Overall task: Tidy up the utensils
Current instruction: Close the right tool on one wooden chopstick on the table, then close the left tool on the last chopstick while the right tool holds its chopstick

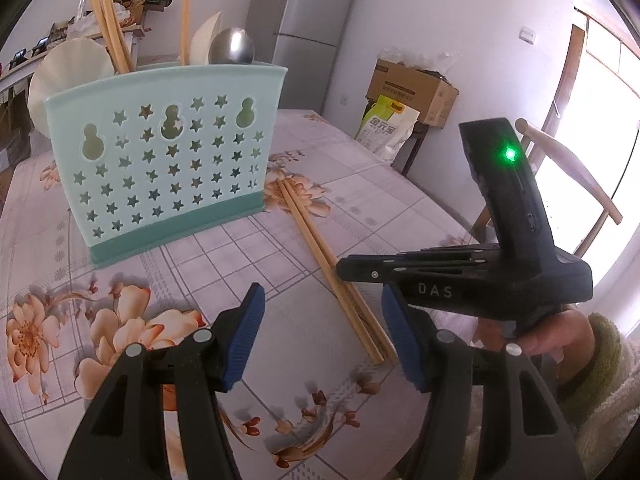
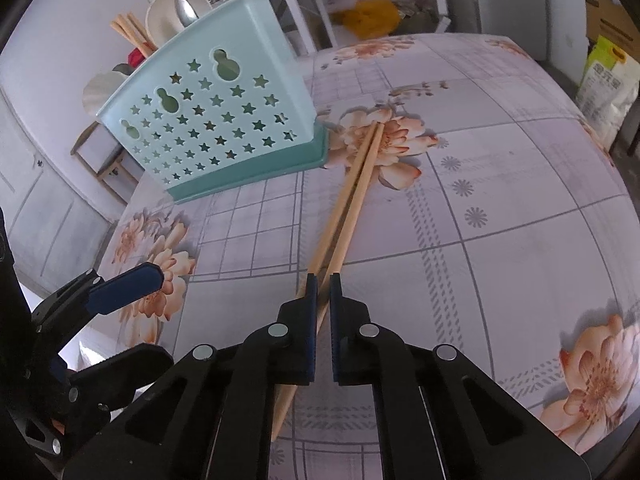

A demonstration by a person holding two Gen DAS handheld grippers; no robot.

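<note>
A pair of wooden chopsticks (image 2: 356, 184) lies on the flowered tablecloth, tips toward the teal star-punched utensil holder (image 2: 216, 120). My right gripper (image 2: 324, 280) is shut on the chopsticks near their thick ends. One stick shows in the narrow gap between the pads; the other slips under the left finger. The left wrist view shows the chopsticks (image 1: 316, 240) and the right gripper (image 1: 346, 274) clamped down over them. My left gripper (image 1: 322, 320) hangs open and empty just in front of them, also visible as the left gripper (image 2: 164, 314). The holder (image 1: 168, 160) contains chopsticks, a metal spoon and pale ladles.
The table (image 1: 360, 168) ends at the right, where a wooden chair (image 1: 568, 164) stands. Behind are a cardboard box (image 1: 412, 88), a rice bag (image 1: 388, 128) and a grey fridge (image 1: 308, 12). A person's hand (image 1: 560, 332) grips the right tool.
</note>
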